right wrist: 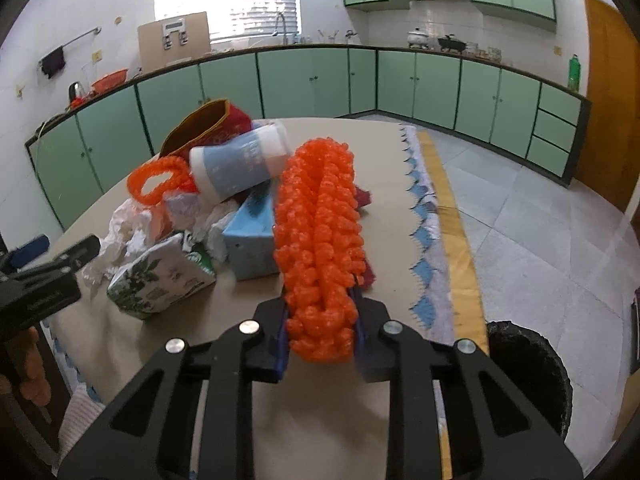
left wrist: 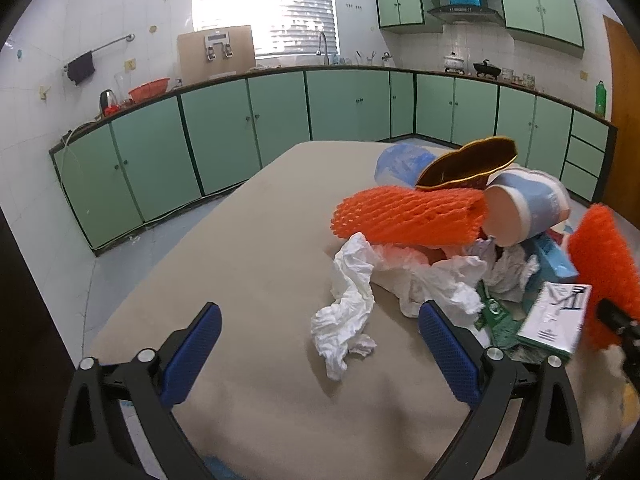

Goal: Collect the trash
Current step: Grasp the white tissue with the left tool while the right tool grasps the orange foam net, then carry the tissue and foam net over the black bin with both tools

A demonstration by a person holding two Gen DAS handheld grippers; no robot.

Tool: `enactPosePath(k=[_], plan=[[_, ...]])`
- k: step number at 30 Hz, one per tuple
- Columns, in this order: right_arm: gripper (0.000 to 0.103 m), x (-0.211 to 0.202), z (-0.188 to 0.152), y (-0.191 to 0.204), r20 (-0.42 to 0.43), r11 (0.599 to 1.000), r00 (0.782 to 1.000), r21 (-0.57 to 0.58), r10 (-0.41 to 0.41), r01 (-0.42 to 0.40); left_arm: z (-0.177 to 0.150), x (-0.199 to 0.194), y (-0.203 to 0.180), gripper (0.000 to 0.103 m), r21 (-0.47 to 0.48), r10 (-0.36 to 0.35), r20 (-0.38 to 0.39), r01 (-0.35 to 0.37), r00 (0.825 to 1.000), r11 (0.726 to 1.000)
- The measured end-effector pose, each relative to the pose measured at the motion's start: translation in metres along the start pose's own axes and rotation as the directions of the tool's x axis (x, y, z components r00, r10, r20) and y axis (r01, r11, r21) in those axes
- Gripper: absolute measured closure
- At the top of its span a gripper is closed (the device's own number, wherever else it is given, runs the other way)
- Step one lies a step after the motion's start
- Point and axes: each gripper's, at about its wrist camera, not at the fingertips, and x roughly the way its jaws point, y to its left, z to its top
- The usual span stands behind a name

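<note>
Currently we note the right gripper (right wrist: 320, 320) clenched on an orange foam fruit net (right wrist: 320, 240), squeezed flat between the blue pads, its free end reaching out over the table (right wrist: 392, 216). The left gripper (left wrist: 320, 344) hangs released above the tan cloth, jaws wide, nothing between them; a crumpled white tissue (left wrist: 344, 320) lies just ahead of it. The remaining pile sits mid-table: a second orange foam net (left wrist: 408, 216), a blue-and-white paper cup (left wrist: 532, 204) on its side, a light blue carton (right wrist: 252, 236), a green-and-white printed pack (right wrist: 160, 276) and more tissue. A black bin (right wrist: 528, 372) stands on the floor off the table's near right edge. We judge the grasp step done for this net; next it needs carrying over the bin's mouth and releasing, while the left hand could close on the tissue.
</note>
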Motion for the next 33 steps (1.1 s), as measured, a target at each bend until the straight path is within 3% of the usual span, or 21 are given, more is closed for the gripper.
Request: enactPosePath(k=[5,8,10,13,25,33], plan=[[0.080,0.004,0.004,-0.005,-0.001,1.000,1.000,0.002,-0.017,0.017,0.004,0.017,0.001,0.026,-0.016,-0.024,-0.030,0.024,0.999,1.000],[0.080,0.006,0.007,-0.003,-0.003,1.000,1.000,-0.006,-0.022,0.022,0.004,0.026,-0.002,0.047,-0.014,-0.044,-0.051,0.043,0.998,0.999],[0.080,0.007,0.008,-0.002,-0.001,1.000,1.000,-0.014,-0.023,0.023,0.004,0.029,-0.004,0.069,-0.008,-0.055,-0.068,0.055,0.996,0.998],[0.080,0.007,0.009,-0.001,-0.001,1.000,1.000,-0.020,-0.021,0.021,0.003,0.030,-0.004,0.079,-0.005,-0.062,-0.074,0.062,0.995,0.998],[0.080,-0.017,0.014,-0.001,0.057,1.000,0.998,-0.023,-0.013,0.015,0.020,-0.019,0.010,0.086,-0.036,-0.012,0.027,0.013,1.000,0.999],[0.080,-0.039,0.022,-0.009,0.106,1.000,0.994,-0.010,-0.005,0.006,0.040,-0.059,0.007,0.086,-0.045,-0.053,0.117,0.059,0.992,0.997]])
